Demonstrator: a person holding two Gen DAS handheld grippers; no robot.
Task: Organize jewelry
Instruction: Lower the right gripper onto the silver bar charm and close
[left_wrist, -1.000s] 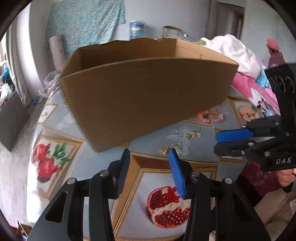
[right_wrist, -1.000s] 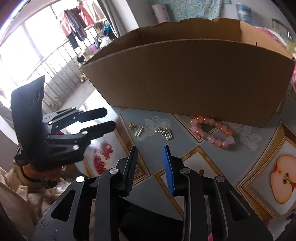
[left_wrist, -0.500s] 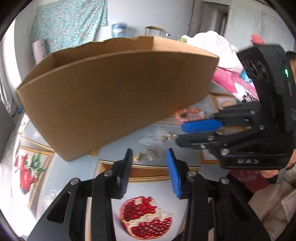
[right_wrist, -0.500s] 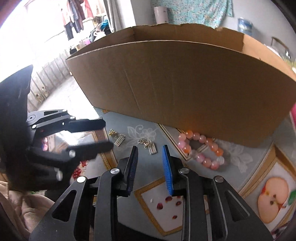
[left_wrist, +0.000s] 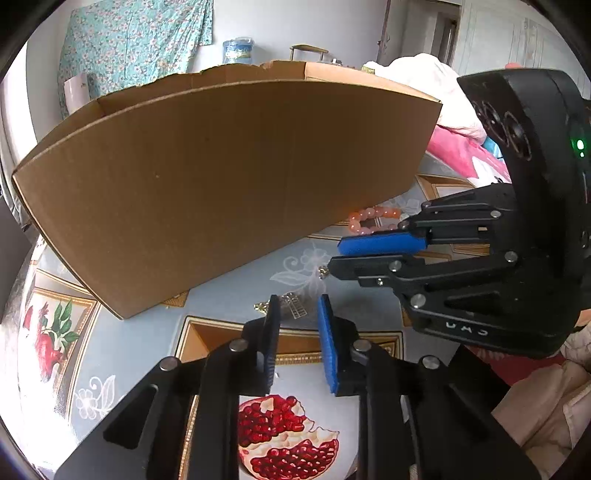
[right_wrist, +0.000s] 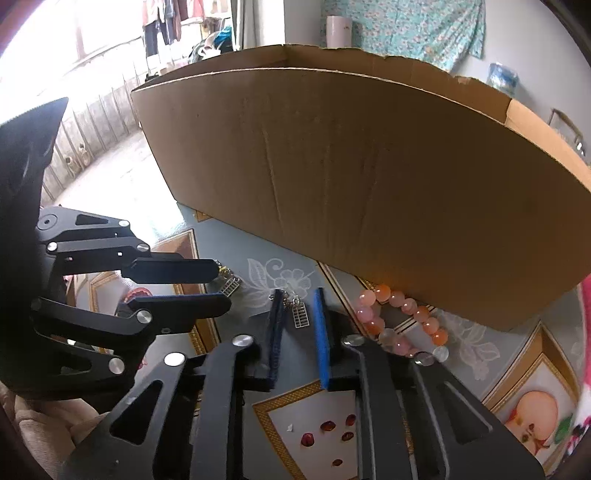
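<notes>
Two small gold earrings lie on the fruit-print tablecloth in front of a tall cardboard box. One earring sits between the fingertips of my left gripper, whose jaws are closing with a gap still on either side. The other earring lies between the fingertips of my right gripper, also closing, its pads not visibly pressing. In the left wrist view the right gripper reaches in from the right. The left gripper shows at the left of the right wrist view. A pink-orange bead bracelet rests against the box.
The box wall stands just beyond both earrings. The two grippers sit close together, tips almost side by side. A person's pale sleeve is at the lower right. Bedding and clothes lie past the table.
Both pairs of jaws have narrowed. Both grippers have come down closer to the table, each now with an earring between its fingertips. The right gripper has moved in beside the left.
</notes>
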